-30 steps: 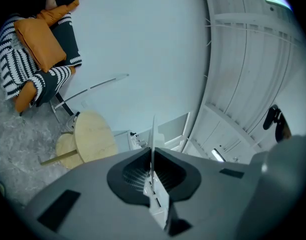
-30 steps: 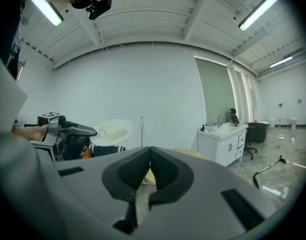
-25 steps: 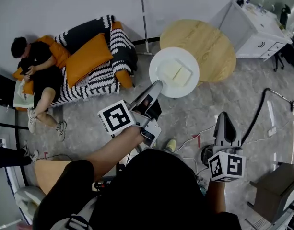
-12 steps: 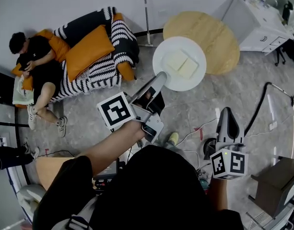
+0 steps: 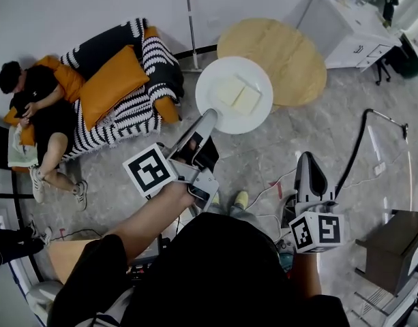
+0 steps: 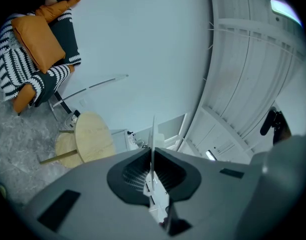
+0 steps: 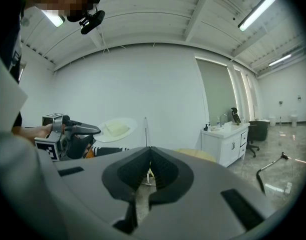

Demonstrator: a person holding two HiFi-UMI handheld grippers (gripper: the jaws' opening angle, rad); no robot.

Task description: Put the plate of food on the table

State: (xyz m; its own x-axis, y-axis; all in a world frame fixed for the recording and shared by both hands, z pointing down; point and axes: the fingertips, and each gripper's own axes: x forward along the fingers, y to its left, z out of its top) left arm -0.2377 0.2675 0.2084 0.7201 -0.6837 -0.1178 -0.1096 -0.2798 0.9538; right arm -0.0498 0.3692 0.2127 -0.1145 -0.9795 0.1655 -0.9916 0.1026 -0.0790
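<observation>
At far left of the head view a person point(image 5: 38, 107) lies on a striped sofa point(image 5: 130, 111) with an orange cushion point(image 5: 113, 84), well apart from the work. Next, the left gripper point(image 5: 209, 117) reaches forward, its jaws closed thin on the near rim of the white plate point(image 5: 212, 80). The grip is at the edge only, evidently so that the food point(image 5: 239, 95), two pale slabs, lies untouched and level. The plate is carried in the air and not yet set down. Its far edge overlaps the near edge of the round wooden table point(image 5: 280, 53) from above, but most of it hangs over the floor point(image 5: 263, 162). The right gripper point(image 5: 308, 161) is held low and back at the person's side. Its jaws are together with nothing between them, so it appears to take no part in the carry. A white cabinet point(image 5: 341, 22) stands at far right. The left gripper view alone confirms the grip: the plate shows edge-on as a thin upright line pinched between the jaws. The right gripper view alone gives height. From the side, the plate appears above the tabletop, which the overhead camera cannot show. In my judgement, it must go further forward before lowering.
</observation>
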